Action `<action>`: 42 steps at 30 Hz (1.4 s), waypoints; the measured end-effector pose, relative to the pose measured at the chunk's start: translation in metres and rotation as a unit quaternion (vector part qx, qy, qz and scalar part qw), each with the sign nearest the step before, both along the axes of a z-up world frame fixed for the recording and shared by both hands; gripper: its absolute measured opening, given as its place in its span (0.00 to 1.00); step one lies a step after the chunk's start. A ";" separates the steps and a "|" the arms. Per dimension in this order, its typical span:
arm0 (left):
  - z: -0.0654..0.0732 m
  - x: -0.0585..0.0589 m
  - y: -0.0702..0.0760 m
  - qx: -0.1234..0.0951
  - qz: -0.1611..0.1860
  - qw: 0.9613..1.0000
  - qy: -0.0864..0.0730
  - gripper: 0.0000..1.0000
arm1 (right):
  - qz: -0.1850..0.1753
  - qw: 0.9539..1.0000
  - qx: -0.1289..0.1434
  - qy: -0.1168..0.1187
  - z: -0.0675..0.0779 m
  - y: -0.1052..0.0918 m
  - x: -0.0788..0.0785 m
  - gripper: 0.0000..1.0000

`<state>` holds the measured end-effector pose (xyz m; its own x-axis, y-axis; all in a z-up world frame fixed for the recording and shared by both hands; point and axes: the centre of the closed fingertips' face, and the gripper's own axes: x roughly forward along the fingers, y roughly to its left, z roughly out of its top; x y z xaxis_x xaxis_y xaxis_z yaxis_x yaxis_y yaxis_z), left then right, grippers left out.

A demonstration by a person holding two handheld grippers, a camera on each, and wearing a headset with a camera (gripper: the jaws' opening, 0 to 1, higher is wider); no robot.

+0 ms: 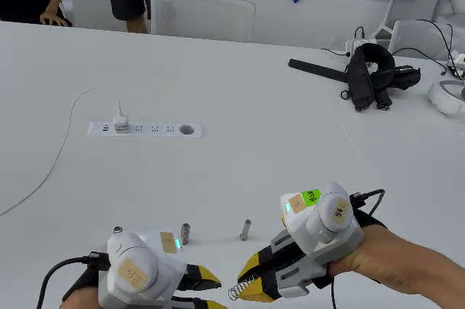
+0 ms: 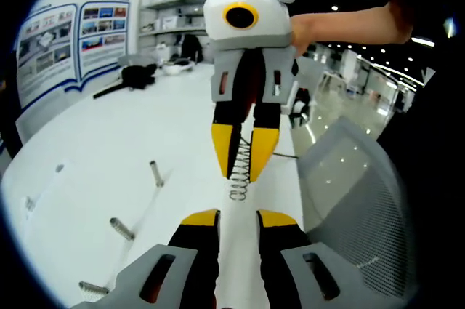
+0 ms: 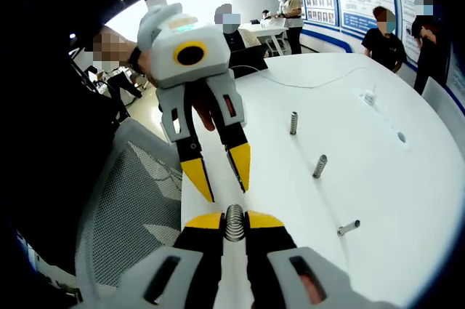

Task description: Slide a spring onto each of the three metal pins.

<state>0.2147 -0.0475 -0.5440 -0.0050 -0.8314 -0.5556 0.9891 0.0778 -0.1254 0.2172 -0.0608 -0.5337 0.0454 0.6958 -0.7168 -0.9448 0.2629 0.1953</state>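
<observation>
Head view: the right gripper (image 1: 243,285) is seen clenched on a spring (image 1: 235,292) at the near edge of the table (image 1: 290,142). It is faced by the left gripper (image 1: 212,289). A bare pin (image 1: 245,230) stands just beyond.

Left gripper view: the left gripper's jaws are held parted, released.

Right gripper view: the spring is pinched between the right gripper's jaw tips.

Right tool (image 1: 249,287) pinching spring (image 1: 234,292); left tool (image 1: 216,291) agape, facing it.
</observation>
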 end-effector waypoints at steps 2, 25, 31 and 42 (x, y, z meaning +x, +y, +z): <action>-0.003 0.000 0.002 0.003 0.007 1.000 0.003 0.22 | -0.005 1.000 -0.007 -0.001 -0.003 -0.005 0.002 0.12; -0.022 0.024 0.032 0.008 0.102 0.995 0.012 0.32 | -0.103 0.992 -0.076 0.005 -0.026 -0.062 0.043 0.12; -0.028 0.031 0.042 0.015 0.127 0.992 0.014 0.37 | -0.120 0.989 -0.086 0.002 -0.027 -0.074 0.059 0.12; -0.031 0.041 0.058 0.020 0.161 0.987 0.014 0.46 | -0.131 0.986 -0.099 -0.002 -0.030 -0.083 0.085 0.12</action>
<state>0.2559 0.0101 -0.5747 0.2394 -0.7704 -0.5908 0.9087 0.3922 -0.1431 0.3023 -0.1439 -0.5633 0.2087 0.5061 -0.8369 -0.8404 0.5304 0.1112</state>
